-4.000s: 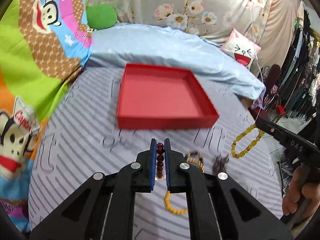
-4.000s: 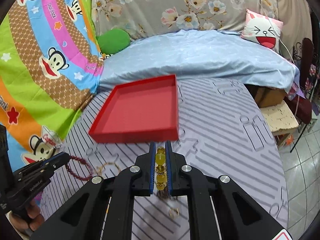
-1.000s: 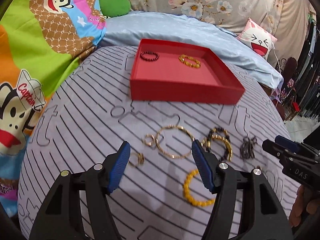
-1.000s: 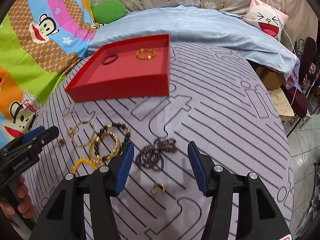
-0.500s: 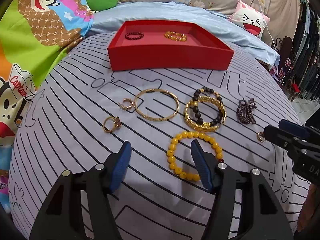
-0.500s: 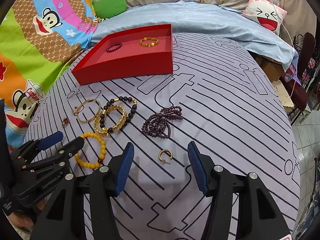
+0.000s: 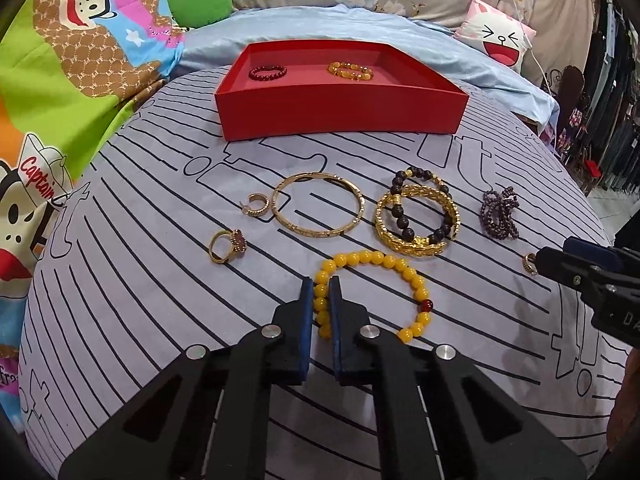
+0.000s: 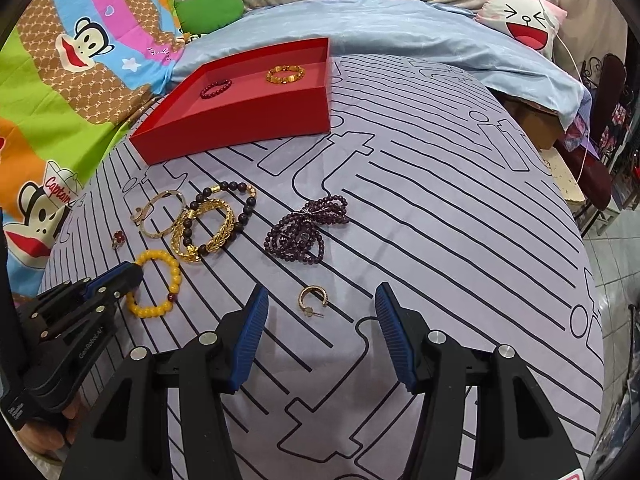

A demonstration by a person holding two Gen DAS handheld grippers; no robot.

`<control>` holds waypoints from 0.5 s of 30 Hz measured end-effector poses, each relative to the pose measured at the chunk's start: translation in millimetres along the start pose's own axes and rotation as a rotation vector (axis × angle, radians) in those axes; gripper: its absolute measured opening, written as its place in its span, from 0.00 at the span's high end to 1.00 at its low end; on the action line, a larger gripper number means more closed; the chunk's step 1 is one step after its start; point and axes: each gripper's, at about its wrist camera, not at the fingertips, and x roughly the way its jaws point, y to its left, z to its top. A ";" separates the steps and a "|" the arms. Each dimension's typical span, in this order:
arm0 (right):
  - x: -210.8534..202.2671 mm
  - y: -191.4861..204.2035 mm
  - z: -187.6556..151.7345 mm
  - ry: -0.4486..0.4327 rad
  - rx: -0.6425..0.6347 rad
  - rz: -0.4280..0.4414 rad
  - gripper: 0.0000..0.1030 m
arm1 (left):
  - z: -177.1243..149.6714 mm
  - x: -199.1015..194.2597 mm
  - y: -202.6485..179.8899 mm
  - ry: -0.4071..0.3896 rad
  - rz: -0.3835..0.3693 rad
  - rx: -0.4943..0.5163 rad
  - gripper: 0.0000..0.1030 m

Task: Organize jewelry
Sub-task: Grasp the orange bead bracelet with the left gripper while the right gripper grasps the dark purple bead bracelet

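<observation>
Pinching the near-left arc of the yellow bead bracelet (image 7: 372, 292), the left gripper (image 7: 320, 292) has just closed; its blue pads sit tight on a few beads while the rest of the loop lies flat on the striped sheet (image 7: 120, 300). Right gripper (image 8: 320, 308) hangs wide apart, empty, a gold hoop earring (image 8: 311, 299) on the cloth between and just ahead of its jaws.

Outward: gold bangle (image 7: 318, 208), small hoop (image 7: 256, 205), stone ring (image 7: 228, 245), gold chain bracelet tangled with dark beads (image 7: 416, 220), purple bead cluster (image 7: 500, 212). Red tray (image 7: 340, 112) beyond, already holding two bracelets.

Risks, as judged: round beads may roll out of so narrow a bite on lifting. The dangling loop could snag the tangled pair just beside it. Soft bedding gives, so pads may also catch cloth.
</observation>
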 end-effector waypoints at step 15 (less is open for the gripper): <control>22.9 6.7 18.9 0.007 -0.017 0.015 0.63 | -6.2 -2.5 2.8 -0.025 0.008 -0.005 0.92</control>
